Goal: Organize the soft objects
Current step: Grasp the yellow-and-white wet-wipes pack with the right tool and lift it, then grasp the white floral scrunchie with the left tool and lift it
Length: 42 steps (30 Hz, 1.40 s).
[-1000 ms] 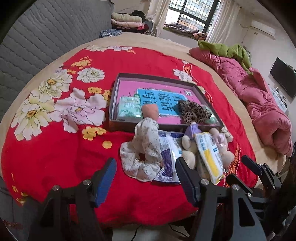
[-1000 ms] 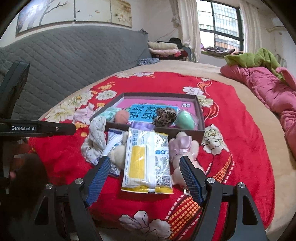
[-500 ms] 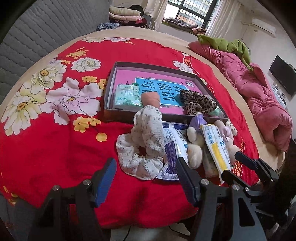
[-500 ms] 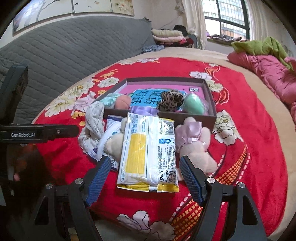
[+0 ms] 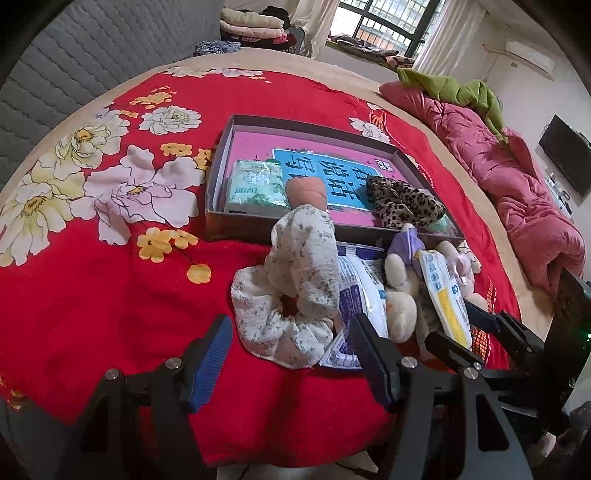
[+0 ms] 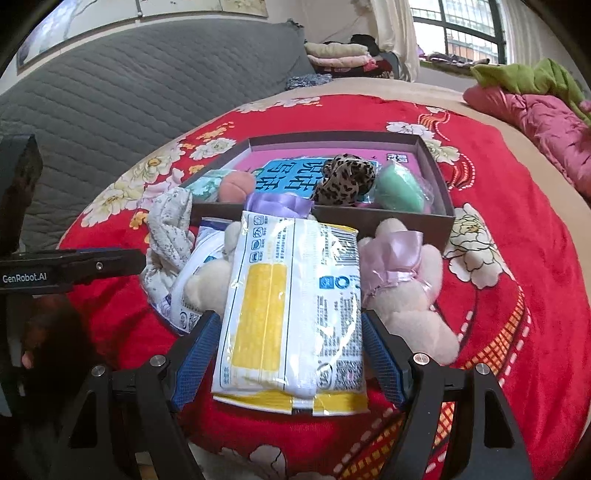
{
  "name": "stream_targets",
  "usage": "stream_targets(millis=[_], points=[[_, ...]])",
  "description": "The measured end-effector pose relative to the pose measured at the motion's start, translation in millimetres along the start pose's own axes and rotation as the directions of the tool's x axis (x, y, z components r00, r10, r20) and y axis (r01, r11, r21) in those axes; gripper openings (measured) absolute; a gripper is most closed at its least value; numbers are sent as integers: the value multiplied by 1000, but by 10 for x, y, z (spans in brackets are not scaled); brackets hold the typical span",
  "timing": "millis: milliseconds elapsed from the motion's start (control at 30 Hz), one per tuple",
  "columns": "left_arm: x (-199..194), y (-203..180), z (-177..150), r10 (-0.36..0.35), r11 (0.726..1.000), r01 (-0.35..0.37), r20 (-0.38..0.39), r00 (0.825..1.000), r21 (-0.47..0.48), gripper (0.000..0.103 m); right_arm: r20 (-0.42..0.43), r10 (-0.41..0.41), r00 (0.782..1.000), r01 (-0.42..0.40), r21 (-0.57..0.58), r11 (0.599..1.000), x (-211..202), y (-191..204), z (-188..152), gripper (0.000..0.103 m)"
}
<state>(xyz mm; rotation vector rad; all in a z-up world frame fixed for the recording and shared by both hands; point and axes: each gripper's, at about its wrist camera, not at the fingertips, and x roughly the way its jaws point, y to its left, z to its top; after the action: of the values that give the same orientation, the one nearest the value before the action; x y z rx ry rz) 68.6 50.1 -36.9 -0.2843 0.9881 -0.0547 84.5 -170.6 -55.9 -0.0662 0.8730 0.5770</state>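
Note:
A dark box (image 5: pixel 221 155) (image 6: pixel 439 173) with a pink floor lies on the red bed cover. It holds a green tissue pack (image 5: pixel 256 182), a peach soft ball (image 5: pixel 306 190), a leopard scrunchie (image 6: pixel 345 179) and a green soft item (image 6: pixel 399 188). In front lie a white floral scrunchie (image 5: pixel 291 291), a blue-white packet (image 5: pixel 360 291), plush toys (image 6: pixel 402 291) and a white-yellow tissue pack (image 6: pixel 291 314). My left gripper (image 5: pixel 291 363) is open just before the floral scrunchie. My right gripper (image 6: pixel 288 360) is open with its fingers either side of the white-yellow pack.
A grey quilted headboard (image 6: pixel 129 96) stands at the left. A pink quilt (image 5: pixel 517 184) with green cloth lies at the right. Folded clothes (image 5: pixel 251 26) are stacked far back. The bed's front edge is just below the grippers.
Both grippers have moved forward toward the pile. The right gripper's fingers now flank the white-yellow pack. Both stay open.

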Motion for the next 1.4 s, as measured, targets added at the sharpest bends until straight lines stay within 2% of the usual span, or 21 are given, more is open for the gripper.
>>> stream_targets(millis=[200, 400, 600, 1267, 1300, 1400], points=[[94, 29, 37, -13, 1000, 13, 1, 1000, -17, 66, 5, 48, 999, -48, 30, 998, 44, -69, 26, 78], [192, 123, 80, -39, 996, 39, 1, 999, -83, 66, 16, 93, 996, -93, 54, 994, 55, -130, 43, 78], [302, 166, 125, -38, 994, 37, 1, 999, -102, 66, 31, 89, 996, -91, 51, 995, 45, -168, 36, 70], [539, 223, 238, -77, 990, 78, 13, 997, -121, 66, 95, 113, 989, -121, 79, 990, -91, -239, 71, 67], [545, 235, 241, -82, 989, 83, 19, 996, -123, 64, 96, 113, 989, -120, 78, 990, -93, -240, 67, 67], [564, 292, 243, -89, 985, 92, 25, 996, -148, 37, 94, 105, 990, -111, 71, 991, -91, -234, 56, 67]])
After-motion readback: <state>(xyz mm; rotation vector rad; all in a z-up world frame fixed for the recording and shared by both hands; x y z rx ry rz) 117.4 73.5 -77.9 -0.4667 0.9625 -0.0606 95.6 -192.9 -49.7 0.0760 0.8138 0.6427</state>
